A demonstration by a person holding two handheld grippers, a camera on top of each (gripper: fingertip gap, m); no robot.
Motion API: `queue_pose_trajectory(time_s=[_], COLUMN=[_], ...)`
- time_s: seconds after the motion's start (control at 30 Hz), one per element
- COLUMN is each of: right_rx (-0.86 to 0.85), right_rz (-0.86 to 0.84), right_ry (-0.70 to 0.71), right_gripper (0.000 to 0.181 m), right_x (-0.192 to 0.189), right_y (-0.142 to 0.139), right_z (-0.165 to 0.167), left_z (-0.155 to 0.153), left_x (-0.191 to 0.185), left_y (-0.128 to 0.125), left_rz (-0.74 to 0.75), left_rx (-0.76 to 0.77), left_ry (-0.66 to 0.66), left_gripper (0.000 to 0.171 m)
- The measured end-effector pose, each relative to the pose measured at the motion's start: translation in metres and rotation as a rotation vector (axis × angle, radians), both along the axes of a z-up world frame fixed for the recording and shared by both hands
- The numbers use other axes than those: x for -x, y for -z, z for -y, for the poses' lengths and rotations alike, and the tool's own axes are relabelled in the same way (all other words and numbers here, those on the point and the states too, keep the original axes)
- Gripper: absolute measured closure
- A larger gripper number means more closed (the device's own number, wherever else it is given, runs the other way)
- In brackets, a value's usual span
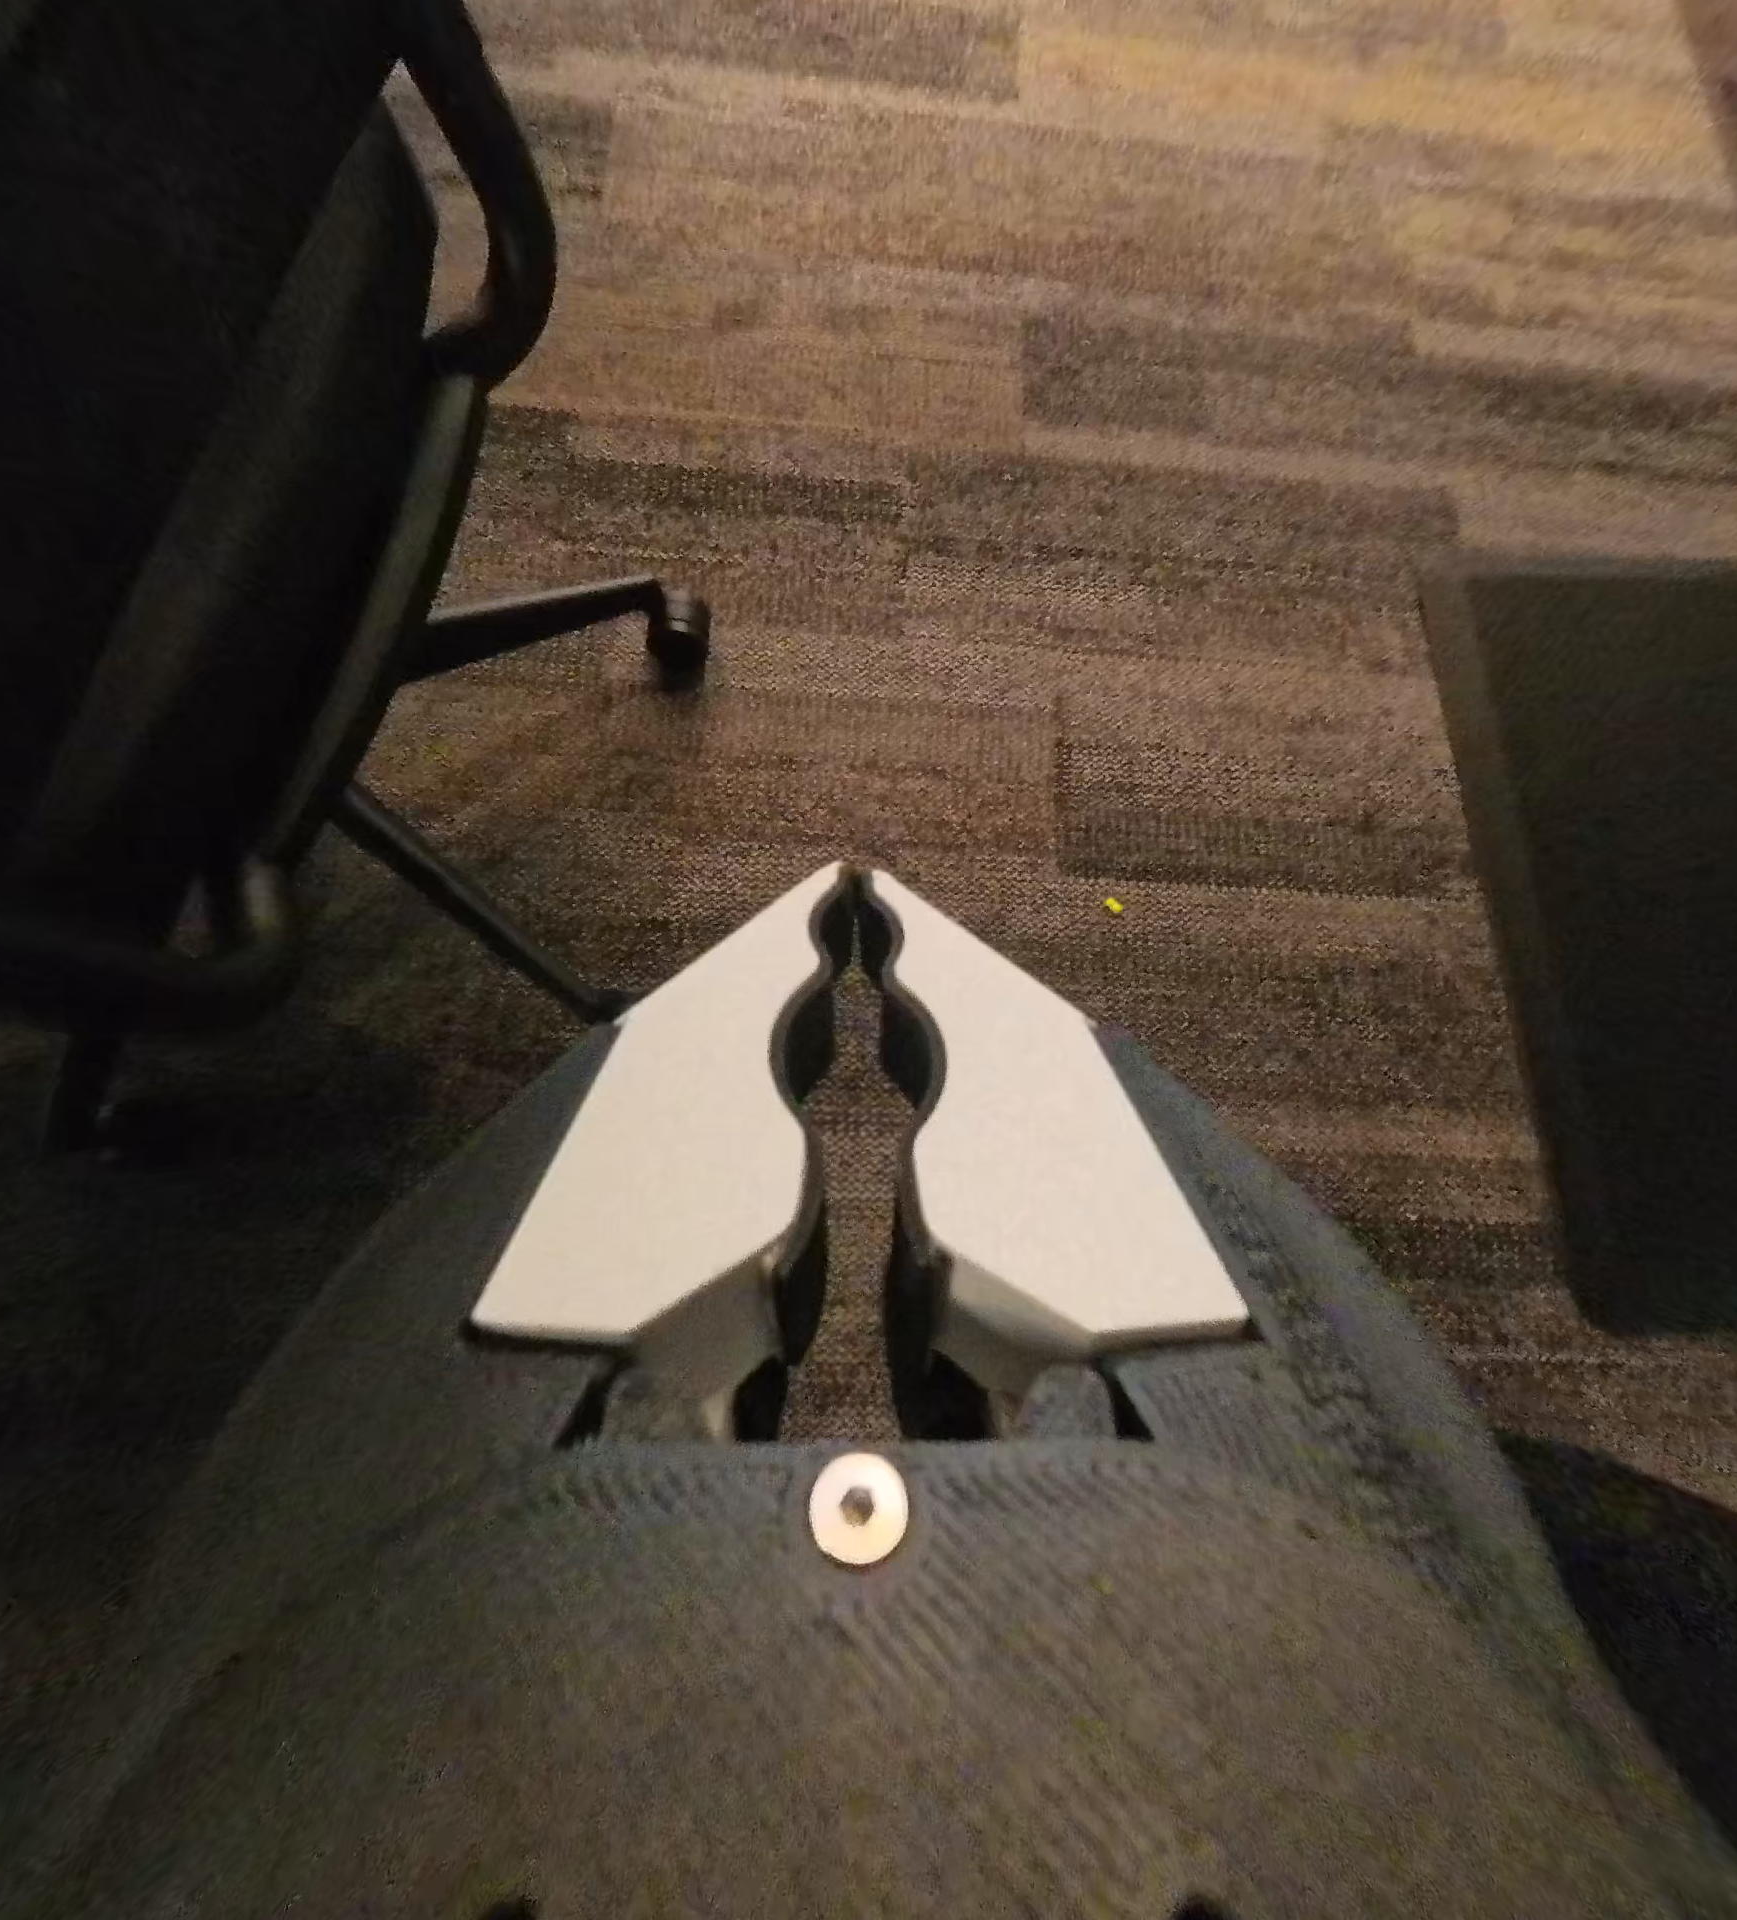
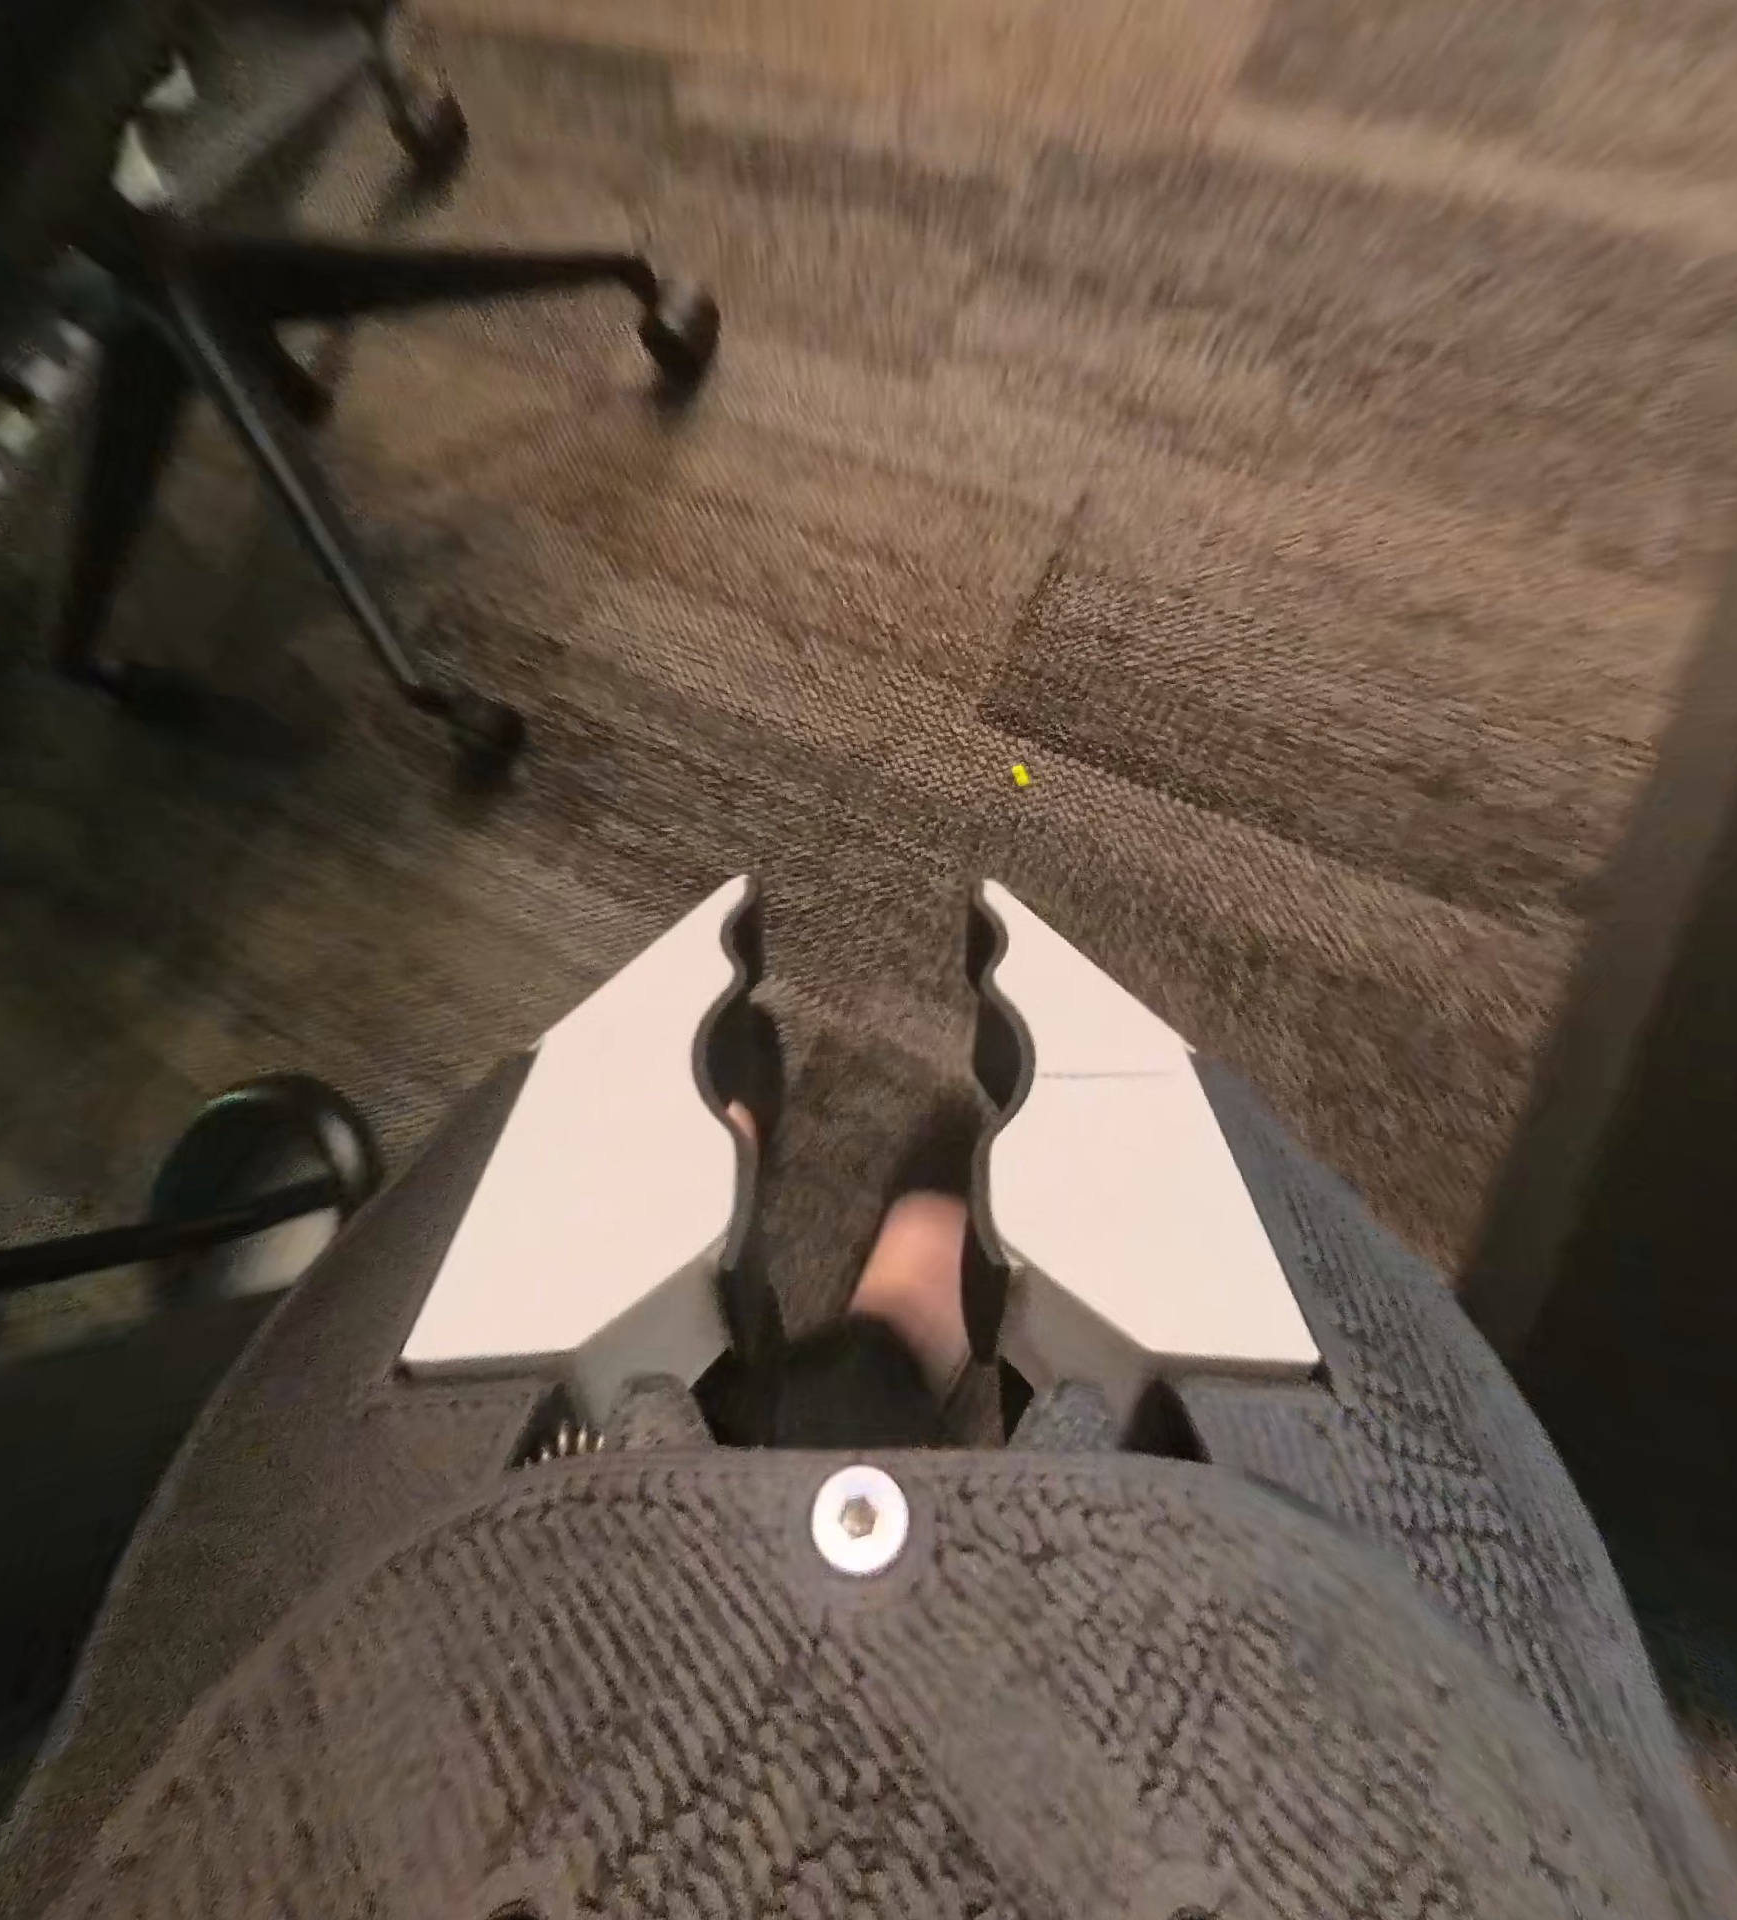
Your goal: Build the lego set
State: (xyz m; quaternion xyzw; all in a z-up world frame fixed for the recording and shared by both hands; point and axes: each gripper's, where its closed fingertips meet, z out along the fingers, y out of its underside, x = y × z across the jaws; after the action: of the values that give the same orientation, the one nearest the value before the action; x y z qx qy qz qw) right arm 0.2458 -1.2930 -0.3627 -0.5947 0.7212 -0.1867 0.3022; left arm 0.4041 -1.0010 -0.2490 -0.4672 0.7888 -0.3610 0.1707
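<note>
Both views look down at a brown, patchy carpet (image 1: 1103, 343). The left claw (image 1: 851, 878) has its tips pressed together with nothing between them. At about 1 o'clock from those tips, a tiny yellow piece (image 1: 1113, 905) lies alone on the carpet, near but apart. At 10 o'clock stands a black office chair (image 1: 168, 468), one castor (image 1: 682, 629) on the floor. At 3 o'clock sits a dark box (image 1: 1664, 914).

The right claw (image 2: 864, 899) stands fairly wide and holds nothing. The same yellow piece (image 2: 1021, 776) lies on the carpet (image 2: 1155, 364) just past its tips at 1 o'clock. The chair base (image 2: 324, 312) spreads at 10 o'clock; this view is blurred.
</note>
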Motion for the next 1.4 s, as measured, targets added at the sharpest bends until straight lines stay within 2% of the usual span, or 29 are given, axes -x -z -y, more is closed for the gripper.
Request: queue_pose_trajectory(time_s=[0.1, 0.2, 0.3, 0.37, 0.5, 0.57, 0.67, 0.77, 0.83, 0.93, 1.03, 1.17, 1.23, 1.3, 1.4], right_rx=[0.051, 0.039, 0.058, 0.070, 0.097, 0.131, 0.163, 0.214, 0.251, 0.293, 0.289, 0.233, 0.231, 0.250, 0.300], right_rz=[-0.105, -0.161, -0.244, -0.260, -0.288, -0.316, -0.340, -0.319, -0.319, -0.357, -0.390, -0.452, -0.519, -0.593, -0.679], right_ry=[-0.095, -0.142, -0.220, -0.268, -0.327, -0.356, -0.369, -0.414, -0.467, -0.502, -0.470, -0.407, -0.393, -0.378, -0.370], right_gripper=[0.143, 0.153, 0.156, 0.154, 0.156, 0.156, 0.158, 0.161, 0.174, 0.176, 0.175, 0.175, 0.175, 0.175, 0.175], right_x=[-0.052, -0.102, -0.140, -0.156, -0.178, -0.182, -0.184, -0.186, -0.186, -0.187, -0.182, -0.152, -0.122, -0.089, -0.048], right_y=[0.103, 0.210, 0.312, 0.363, 0.432, 0.454, 0.471, 0.473, 0.473, 0.472, 0.448, 0.367, 0.314, 0.254, 0.158], right_z=[0.022, 0.034, 0.039, 0.037, 0.034, 0.036, 0.039, 0.040, 0.038, 0.034, 0.032, 0.033, 0.043, 0.061, 0.089], left_z=[-0.009, -0.041, -0.071, -0.079, -0.090, -0.088, -0.083, -0.079, -0.079, -0.083, -0.090, -0.083, -0.057, -0.045, -0.062], left_x=[0.013, 0.042, 0.084, 0.115, 0.165, 0.183, 0.195, 0.198, 0.200, 0.206, 0.215, 0.230, 0.239, 0.240, 0.221], left_y=[0.024, 0.054, 0.094, 0.119, 0.151, 0.161, 0.167, 0.167, 0.166, 0.163, 0.156, 0.135, 0.121, 0.105, 0.080], left_rz=[-0.066, -0.125, -0.283, -0.402, -0.567, -0.630, -0.678, -0.694, -0.696, -0.699, -0.695, -0.728, -0.823, -0.886, -0.821], left_rx=[0.032, -0.042, -0.107, -0.125, -0.205, -0.220, -0.222, -0.207, -0.205, -0.199, -0.217, -0.191, -0.047, 0.036, -0.076], left_ry=[-0.068, -0.165, -0.308, -0.364, -0.426, -0.438, -0.446, -0.454, -0.462, -0.480, -0.489, -0.448, -0.345, -0.325, -0.331], left_gripper=[0.171, 0.171, 0.171, 0.171, 0.171, 0.171, 0.171, 0.171, 0.171, 0.171, 0.171, 0.171, 0.171, 0.171, 0.171])
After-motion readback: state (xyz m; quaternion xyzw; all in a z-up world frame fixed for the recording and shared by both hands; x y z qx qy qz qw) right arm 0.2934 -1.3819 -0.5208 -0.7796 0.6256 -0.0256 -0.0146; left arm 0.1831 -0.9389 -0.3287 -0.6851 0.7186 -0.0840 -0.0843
